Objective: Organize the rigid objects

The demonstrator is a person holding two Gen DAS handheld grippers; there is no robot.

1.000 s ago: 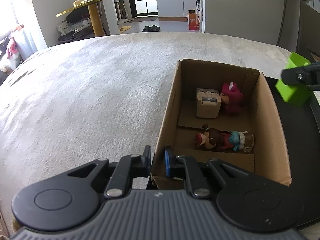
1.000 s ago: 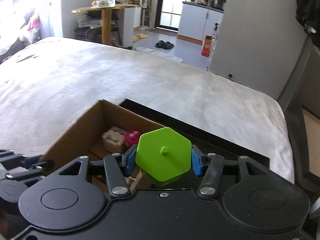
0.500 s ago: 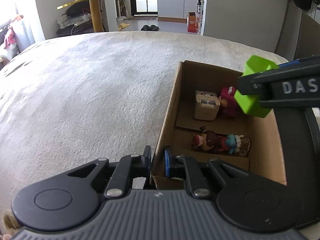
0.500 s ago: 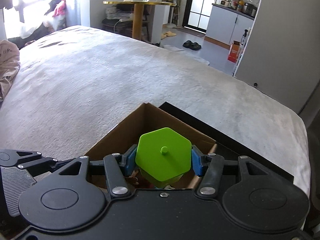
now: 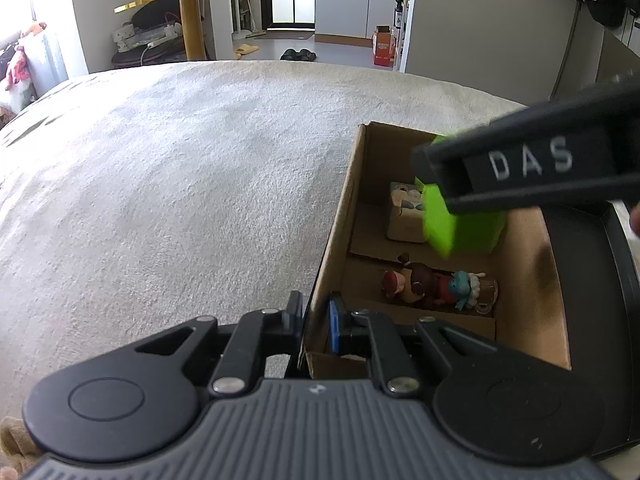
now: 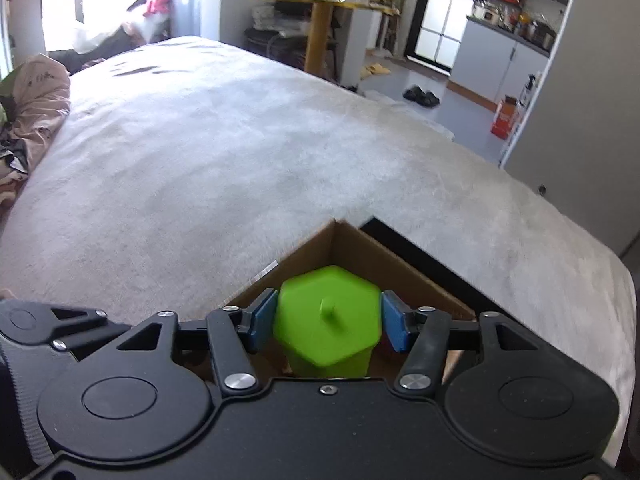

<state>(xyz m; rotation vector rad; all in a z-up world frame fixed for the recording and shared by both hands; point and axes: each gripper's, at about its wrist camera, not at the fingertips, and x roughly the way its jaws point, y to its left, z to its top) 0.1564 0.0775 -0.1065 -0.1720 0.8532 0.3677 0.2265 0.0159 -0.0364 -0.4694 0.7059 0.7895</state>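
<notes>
Since a second ago, the right gripper (image 6: 329, 322) has carried the green hexagonal block (image 6: 328, 326) from beyond the right edge of the cardboard box (image 5: 336, 220) to a spot over the box's interior; in the left wrist view its black finger marked "DAS" now crosses the upper right of the frame. Its jaws are opening: narrow gaps show between the blue pads (image 6: 262, 320) and the block's sides, so the block sits between them unclamped, blurred, at lower centre of the right wrist view.

Left gripper (image 5: 316, 320), at the bottom centre of its own view, has its jaws clamped together on the near left wall of the box, one pad outside and one inside.

Inside the box, a beige cube figure (image 5: 404, 216) stands in the far section, partly hidden by the green block (image 5: 460, 224). A small doll figure (image 5: 436, 288) lies on its side in the near section. The box rests on a pale grey bed (image 5: 180, 184), with a black tray (image 5: 592, 264) touching its right side.
</notes>
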